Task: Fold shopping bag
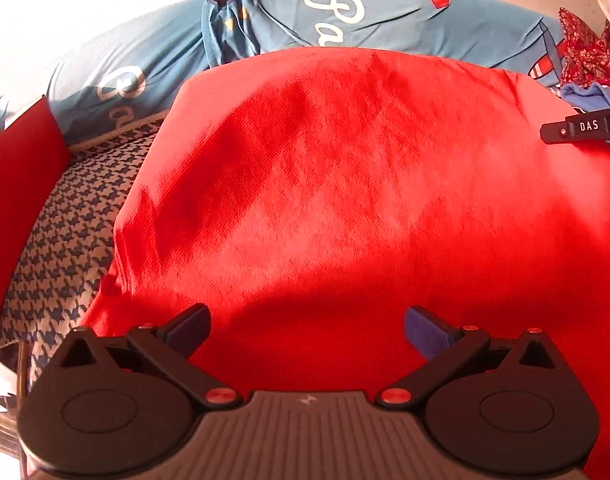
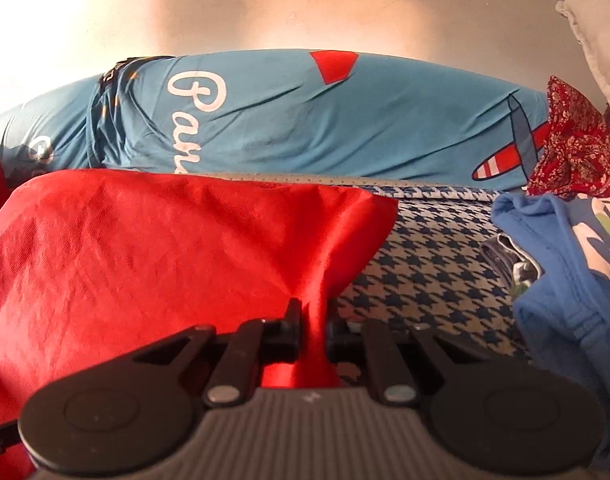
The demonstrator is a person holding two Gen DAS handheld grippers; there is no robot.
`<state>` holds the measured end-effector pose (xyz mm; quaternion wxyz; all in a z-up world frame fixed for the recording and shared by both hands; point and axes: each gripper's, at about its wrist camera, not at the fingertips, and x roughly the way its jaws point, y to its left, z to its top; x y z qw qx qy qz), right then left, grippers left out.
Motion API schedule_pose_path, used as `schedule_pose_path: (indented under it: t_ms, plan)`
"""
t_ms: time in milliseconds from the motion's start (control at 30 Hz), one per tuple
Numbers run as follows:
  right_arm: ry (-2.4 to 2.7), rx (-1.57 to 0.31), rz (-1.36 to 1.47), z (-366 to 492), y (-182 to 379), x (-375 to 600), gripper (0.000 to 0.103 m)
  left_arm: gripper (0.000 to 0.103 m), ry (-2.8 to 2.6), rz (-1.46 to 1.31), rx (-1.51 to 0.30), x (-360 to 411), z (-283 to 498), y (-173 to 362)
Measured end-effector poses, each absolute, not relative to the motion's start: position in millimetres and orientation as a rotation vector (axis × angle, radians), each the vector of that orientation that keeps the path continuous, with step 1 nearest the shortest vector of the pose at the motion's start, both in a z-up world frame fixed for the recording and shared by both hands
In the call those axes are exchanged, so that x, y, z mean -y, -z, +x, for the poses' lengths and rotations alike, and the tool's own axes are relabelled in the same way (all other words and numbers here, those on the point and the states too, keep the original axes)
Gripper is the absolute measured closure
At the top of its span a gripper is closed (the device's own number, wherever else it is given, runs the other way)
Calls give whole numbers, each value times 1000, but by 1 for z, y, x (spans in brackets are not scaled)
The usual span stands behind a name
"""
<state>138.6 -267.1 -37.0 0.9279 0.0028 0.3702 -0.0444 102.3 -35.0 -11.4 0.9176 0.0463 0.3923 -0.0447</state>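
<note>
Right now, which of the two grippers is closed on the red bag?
The right gripper: it pinches the red bag at its edge. The left gripper hangs open above it.

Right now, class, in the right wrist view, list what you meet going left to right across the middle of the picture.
red shopping bag → houndstooth bed cover → blue garment
</note>
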Motion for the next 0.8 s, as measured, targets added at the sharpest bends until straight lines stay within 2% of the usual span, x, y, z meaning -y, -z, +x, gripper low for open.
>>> schedule_pose_path:
  t_ms: [67, 267, 500, 567, 800]
  plan:
    - [128, -761, -54, 140, 39, 263, 74, 0, 91, 69, -819, 32, 104, 12]
    - [183, -676, -56, 133, 26, 267, 48, 0, 89, 45, -831, 32, 104, 9]
    - [104, -597, -72, 120, -3, 248, 43, 0, 93, 51, -831, 32, 100, 10]
    - [65, -588, -62, 116, -10, 240, 36, 0, 95, 54, -832, 33, 99, 11]
    - [-113, -729, 84, 118, -4, 215, 35, 0, 112, 65, -847, 32, 99, 12]
